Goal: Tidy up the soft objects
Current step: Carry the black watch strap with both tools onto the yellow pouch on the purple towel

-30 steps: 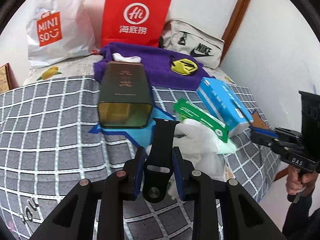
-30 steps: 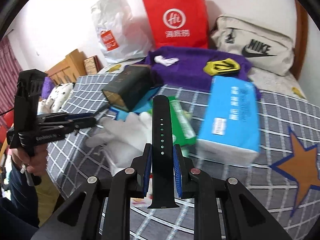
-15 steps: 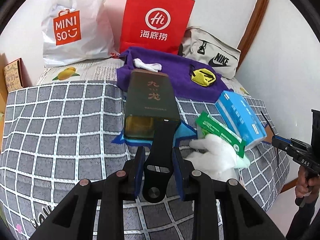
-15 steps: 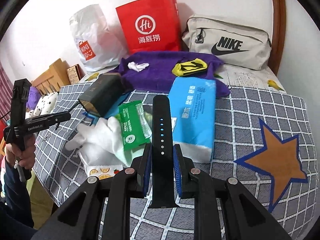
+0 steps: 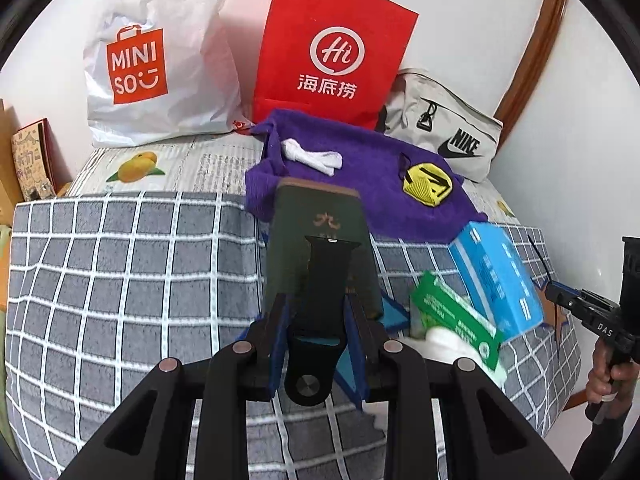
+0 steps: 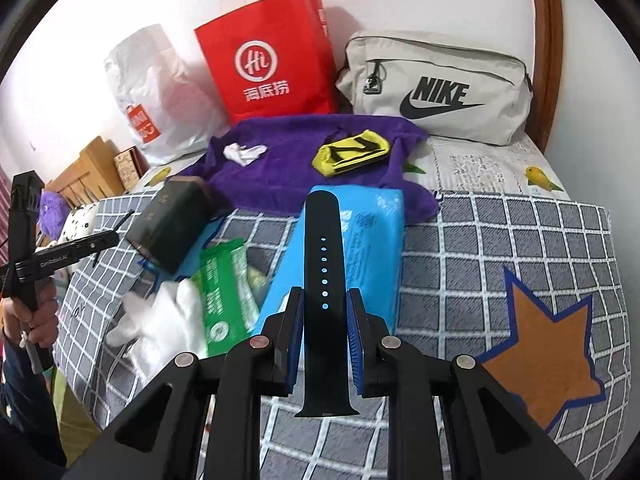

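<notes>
My left gripper [image 5: 318, 312] is shut on a short black watch strap piece [image 5: 324, 280] with a round stud at its near end. My right gripper [image 6: 325, 300] is shut on a long black watch strap piece [image 6: 323, 264] with a row of holes. Both hang above a bed with a grey checked blanket [image 5: 120, 272]. On the bed lie a purple towel [image 6: 288, 160], a white glove [image 6: 168, 320], a small white cloth [image 5: 314, 158] and a yellow-black band [image 6: 352, 152]. The other gripper shows at each view's edge, held in a hand.
A dark green box [image 5: 320, 240], a blue tissue pack [image 6: 368, 248] and a green wipes pack [image 6: 224, 296] lie mid-bed. A white Miniso bag [image 5: 148, 64], a red paper bag [image 5: 332, 52] and a beige Nike bag [image 6: 436, 88] stand against the wall.
Both grippers have pulled back from the bed and shifted sideways, so the objects look smaller and farther. Each still grips its strap piece.
</notes>
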### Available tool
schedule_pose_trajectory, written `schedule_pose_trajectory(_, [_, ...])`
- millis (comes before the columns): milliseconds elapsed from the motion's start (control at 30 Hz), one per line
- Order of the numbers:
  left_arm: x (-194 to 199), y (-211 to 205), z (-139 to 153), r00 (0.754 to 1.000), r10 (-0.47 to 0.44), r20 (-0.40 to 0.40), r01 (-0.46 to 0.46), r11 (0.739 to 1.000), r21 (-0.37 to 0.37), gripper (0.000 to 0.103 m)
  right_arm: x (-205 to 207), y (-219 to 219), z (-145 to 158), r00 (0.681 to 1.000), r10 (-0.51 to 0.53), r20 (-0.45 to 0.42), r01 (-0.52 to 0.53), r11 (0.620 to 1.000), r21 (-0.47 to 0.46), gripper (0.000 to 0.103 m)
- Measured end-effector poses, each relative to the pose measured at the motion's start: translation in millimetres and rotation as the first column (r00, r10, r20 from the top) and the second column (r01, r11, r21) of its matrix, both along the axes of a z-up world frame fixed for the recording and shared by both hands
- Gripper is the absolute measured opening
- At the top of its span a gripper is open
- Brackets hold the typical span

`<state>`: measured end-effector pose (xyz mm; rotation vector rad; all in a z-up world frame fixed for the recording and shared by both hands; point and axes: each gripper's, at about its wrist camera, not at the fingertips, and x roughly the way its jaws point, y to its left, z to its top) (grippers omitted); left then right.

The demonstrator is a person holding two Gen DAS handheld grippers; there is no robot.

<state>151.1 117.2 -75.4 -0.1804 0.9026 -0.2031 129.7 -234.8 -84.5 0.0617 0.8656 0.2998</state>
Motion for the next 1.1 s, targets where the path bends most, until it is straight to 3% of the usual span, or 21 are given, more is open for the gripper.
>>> schedule_pose_trajectory(600, [76, -5, 15, 1.0, 0.017, -0.005, -0.016, 0.999, 0.03, 0.026, 84, 1, 20, 0.999, 0.007, 0.038, -0.007, 1.0, -0.004, 0.021])
schedule_pose_trajectory(1100, [141, -6, 8, 0.999, 0.024, -0.044, -0.021, 0.998, 0.06, 0.026, 155, 13, 14, 0.999, 0.029, 0.02, -0.028, 1.0, -0.014, 0.021])
